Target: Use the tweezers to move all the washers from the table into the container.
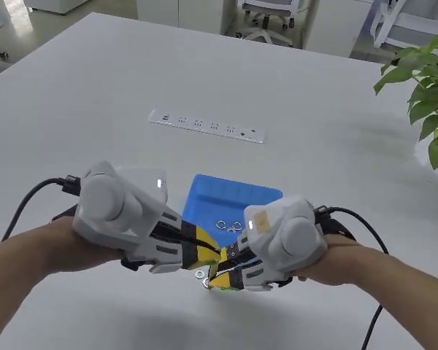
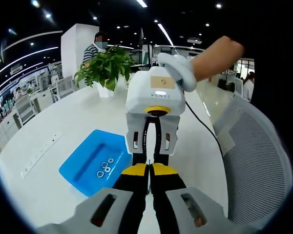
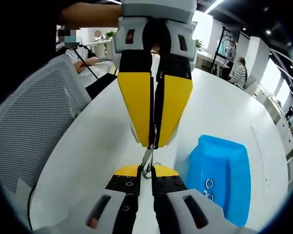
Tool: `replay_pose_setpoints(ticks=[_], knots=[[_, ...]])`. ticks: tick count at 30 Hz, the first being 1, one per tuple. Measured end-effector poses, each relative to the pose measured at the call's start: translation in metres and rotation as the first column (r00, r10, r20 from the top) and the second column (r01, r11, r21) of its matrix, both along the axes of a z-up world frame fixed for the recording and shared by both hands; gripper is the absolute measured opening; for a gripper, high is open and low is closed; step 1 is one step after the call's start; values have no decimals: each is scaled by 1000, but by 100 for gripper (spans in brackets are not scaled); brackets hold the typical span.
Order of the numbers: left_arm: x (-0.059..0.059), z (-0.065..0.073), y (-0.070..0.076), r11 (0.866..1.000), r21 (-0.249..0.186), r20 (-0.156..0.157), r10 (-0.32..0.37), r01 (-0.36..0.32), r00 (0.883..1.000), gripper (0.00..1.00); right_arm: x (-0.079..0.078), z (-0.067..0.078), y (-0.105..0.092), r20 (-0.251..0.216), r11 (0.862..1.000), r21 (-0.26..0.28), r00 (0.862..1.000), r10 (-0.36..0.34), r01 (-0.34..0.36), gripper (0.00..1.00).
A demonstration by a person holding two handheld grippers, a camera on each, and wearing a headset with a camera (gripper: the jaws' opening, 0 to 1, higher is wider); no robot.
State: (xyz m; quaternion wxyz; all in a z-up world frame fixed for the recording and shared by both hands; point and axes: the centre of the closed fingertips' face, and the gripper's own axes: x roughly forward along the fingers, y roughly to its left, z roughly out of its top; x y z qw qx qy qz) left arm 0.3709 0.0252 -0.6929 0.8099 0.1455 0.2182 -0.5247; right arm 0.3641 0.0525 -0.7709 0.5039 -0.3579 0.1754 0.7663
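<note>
Your left gripper [image 1: 204, 252] is clenched on the tweezers [image 3: 148, 163], which run as a thin steel strip from its yellow pads down into your right gripper [image 3: 146, 173]. That one looks closed on the other end, tip to tip with the left, just in front of the container [image 1: 204, 191].

One washer [image 1: 201, 275] lies loose on the tabletop [image 1: 277, 95], right under the meeting grippers. Several washers [image 1: 230, 225] already sit inside the container, near its front wall.

Expect the loose washer to handle as a thin, flat ring of hard metal: very light, stiff, and likely to skate on the smooth white tabletop if you nudge it sideways. It lies flush, so there is little edge to catch. Slip one tweezer tip into the hole and the other outside the rim, then pinch across the band. Squeeze gently, since polished steel on steel could flick it away.

The container is a shallow blue plastic tray with low raised walls and rounded corners, so you will have to lift the washer over its wall.
</note>
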Motion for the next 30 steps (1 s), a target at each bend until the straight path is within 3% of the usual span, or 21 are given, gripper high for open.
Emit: replay_pose_setpoints(ticks=[16,21,30], knots=[[1,-2,1,1000,20,-3,8,-8,1000,6,1,0,-1,-16,1000,-11,1000,-27,27,8],[-1,-4,1,1000,27,-7,8,-8,1000,11,3,4,-1,-14,999,-4,999,-33,33,8],[1,-1,3,1000,2,-13,27,-27,1000,27,6,15,-2,-13,999,9,999,-43,43,9]])
